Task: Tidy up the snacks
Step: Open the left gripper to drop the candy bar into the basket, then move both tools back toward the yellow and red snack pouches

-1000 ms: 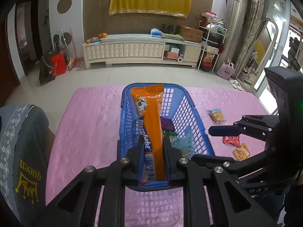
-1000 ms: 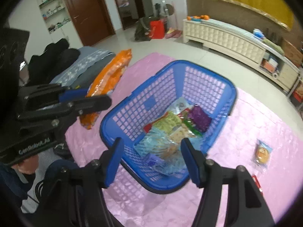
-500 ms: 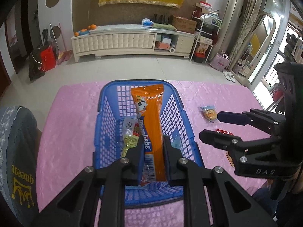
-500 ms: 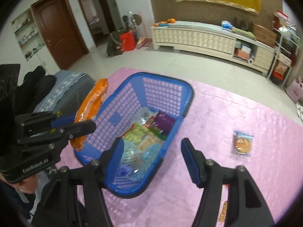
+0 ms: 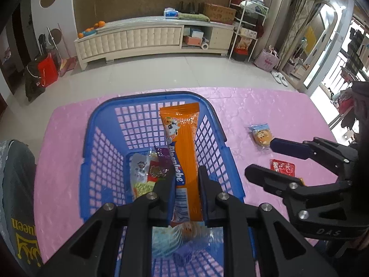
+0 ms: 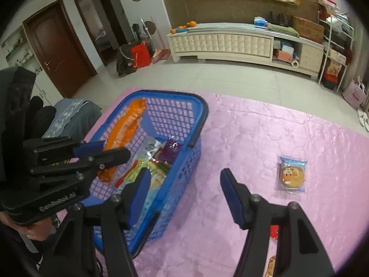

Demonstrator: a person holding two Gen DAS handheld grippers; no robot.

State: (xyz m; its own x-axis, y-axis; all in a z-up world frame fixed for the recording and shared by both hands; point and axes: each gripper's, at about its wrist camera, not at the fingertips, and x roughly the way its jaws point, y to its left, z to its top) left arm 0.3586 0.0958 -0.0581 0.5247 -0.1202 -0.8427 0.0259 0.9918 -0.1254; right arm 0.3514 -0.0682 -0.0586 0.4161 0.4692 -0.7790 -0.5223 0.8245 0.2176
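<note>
My left gripper is shut on a long orange snack pack and holds it over the inside of the blue basket; the pack also shows in the right wrist view. Several snack packs lie in the basket. My right gripper is open and empty over the pink cloth right of the basket. A cookie pack lies ahead of it on the right, also in the left wrist view. A red packet lies by the right fingers.
The pink cloth covers the table. A person's grey clothing is at the left edge. An orange packet lies at the near edge under the right gripper. A white cabinet stands across the floor.
My left gripper has carried the orange pack forward and down into the basket. My right gripper has swung right, away from the basket and toward the cookie pack.
</note>
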